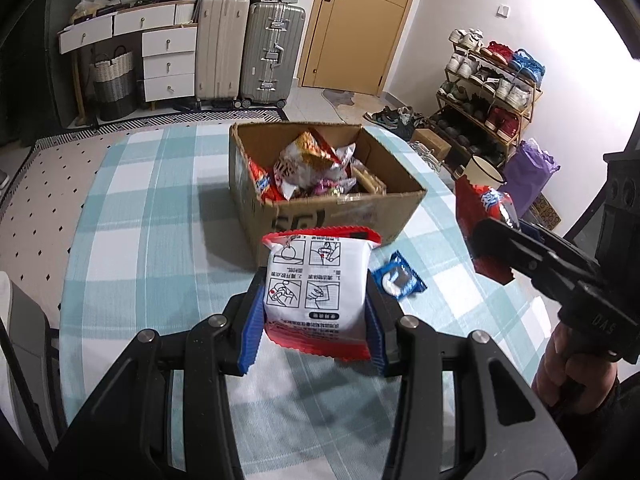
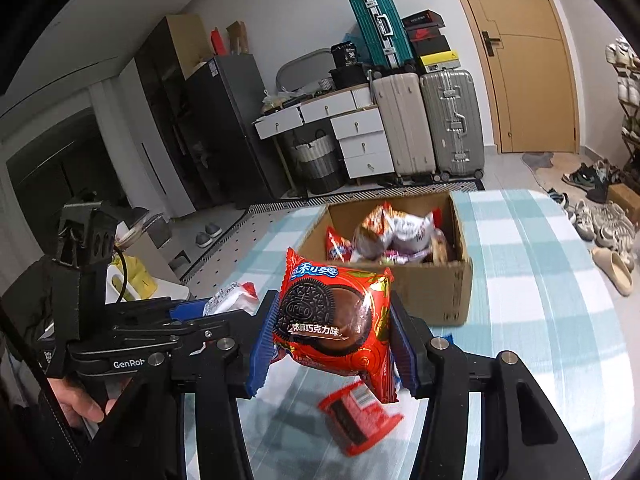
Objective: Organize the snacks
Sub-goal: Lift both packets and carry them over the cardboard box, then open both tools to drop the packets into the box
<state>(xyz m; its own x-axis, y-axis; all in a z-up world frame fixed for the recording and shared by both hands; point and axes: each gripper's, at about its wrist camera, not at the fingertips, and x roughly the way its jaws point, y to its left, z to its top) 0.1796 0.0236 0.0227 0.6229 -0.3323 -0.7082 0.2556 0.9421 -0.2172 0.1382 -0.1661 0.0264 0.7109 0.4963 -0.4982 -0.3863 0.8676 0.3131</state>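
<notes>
My left gripper point(image 1: 316, 312) is shut on a white and red snack packet point(image 1: 318, 284), held above the table just in front of the open cardboard box point(image 1: 332, 208) that holds several snack bags. My right gripper point(image 2: 334, 328) is shut on a red Oreo packet point(image 2: 336, 320), held above the table before the same box point(image 2: 436, 292). In the left wrist view the right gripper point(image 1: 496, 240) shows at the right with its red packet point(image 1: 480, 216). A small blue packet point(image 1: 398, 280) lies on the table. A red packet point(image 2: 358, 420) lies under the right gripper.
The round table point(image 1: 160, 208) has a blue and white checked cloth. A mug point(image 1: 484, 170) stands at its right edge. Suitcases point(image 1: 252, 52), drawers and a shoe rack point(image 1: 492, 92) stand beyond the table. The left gripper's body point(image 2: 120, 344) sits left in the right wrist view.
</notes>
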